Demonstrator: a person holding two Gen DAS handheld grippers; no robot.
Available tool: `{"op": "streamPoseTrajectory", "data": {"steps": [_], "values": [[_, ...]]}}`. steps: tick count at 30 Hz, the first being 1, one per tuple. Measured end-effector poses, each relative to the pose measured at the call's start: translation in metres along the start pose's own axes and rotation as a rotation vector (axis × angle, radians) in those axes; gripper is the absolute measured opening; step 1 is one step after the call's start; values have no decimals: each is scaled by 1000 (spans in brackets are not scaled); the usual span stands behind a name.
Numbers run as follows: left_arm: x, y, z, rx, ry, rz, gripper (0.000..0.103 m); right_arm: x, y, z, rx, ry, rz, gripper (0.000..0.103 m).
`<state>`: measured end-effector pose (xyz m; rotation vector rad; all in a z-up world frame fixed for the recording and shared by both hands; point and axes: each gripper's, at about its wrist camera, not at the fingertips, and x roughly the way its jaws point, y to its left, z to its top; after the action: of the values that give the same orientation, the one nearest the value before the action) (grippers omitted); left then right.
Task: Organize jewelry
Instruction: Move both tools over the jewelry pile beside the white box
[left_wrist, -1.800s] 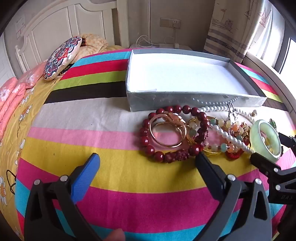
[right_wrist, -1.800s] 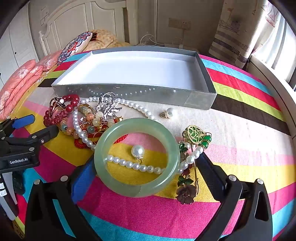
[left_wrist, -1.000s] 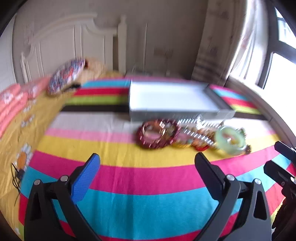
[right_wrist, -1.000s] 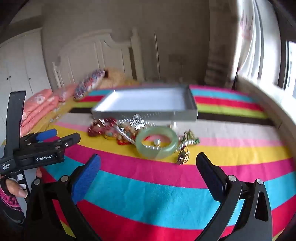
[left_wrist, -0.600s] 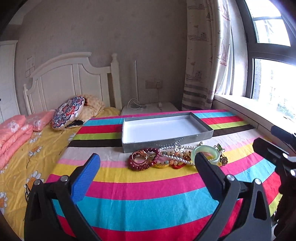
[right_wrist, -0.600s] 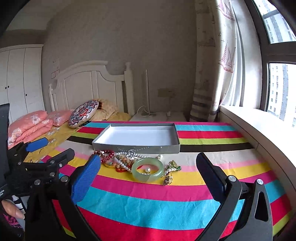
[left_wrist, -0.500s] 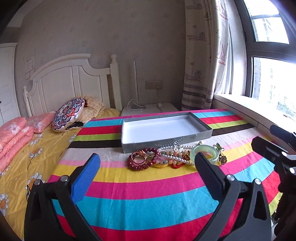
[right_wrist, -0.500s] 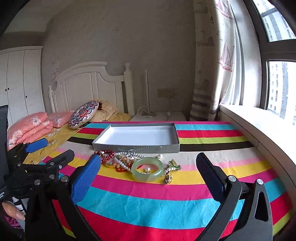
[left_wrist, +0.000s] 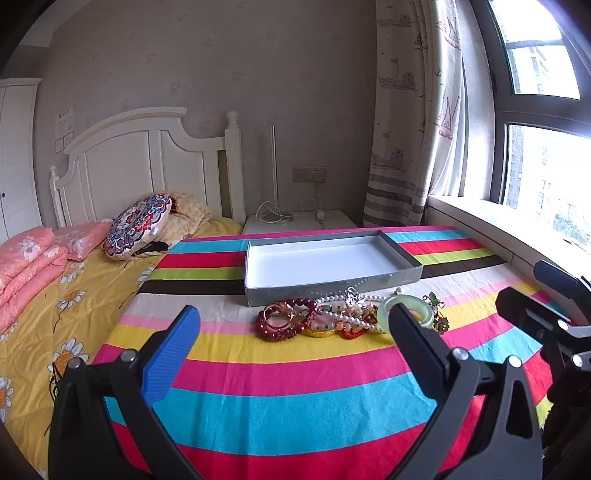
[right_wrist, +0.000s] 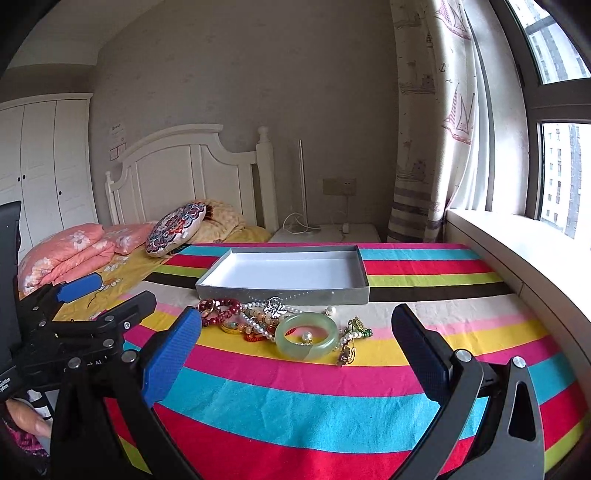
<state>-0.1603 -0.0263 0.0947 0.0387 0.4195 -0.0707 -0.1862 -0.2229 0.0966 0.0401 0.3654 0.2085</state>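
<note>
The striped bedspread (right_wrist: 295, 398) in the lower frame is matt woven cloth. At centre, the green bangle (right_wrist: 306, 336) looks glossy and smooth, the pearls (left_wrist: 341, 317) shiny. The tray (right_wrist: 284, 293) looks like dull grey card.

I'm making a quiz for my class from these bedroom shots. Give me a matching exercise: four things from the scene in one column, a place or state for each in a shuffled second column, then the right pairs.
Things:
1. grey tray
2. jade bangle
3. red bead bracelet
4. patterned cushion

Places or states:
A. leaning by the headboard
B. left end of the jewelry pile
C. nothing inside it
D. lying over a pearl strand

Pairs: 1-C, 2-D, 3-B, 4-A
</note>
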Motion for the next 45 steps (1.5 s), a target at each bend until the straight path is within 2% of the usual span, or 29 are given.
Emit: {"op": "streamPoseTrajectory", "data": {"steps": [45], "values": [[0,-1,-4,-12,-13,-1,101,-1,3,-5,9,-5,25,99]]}}
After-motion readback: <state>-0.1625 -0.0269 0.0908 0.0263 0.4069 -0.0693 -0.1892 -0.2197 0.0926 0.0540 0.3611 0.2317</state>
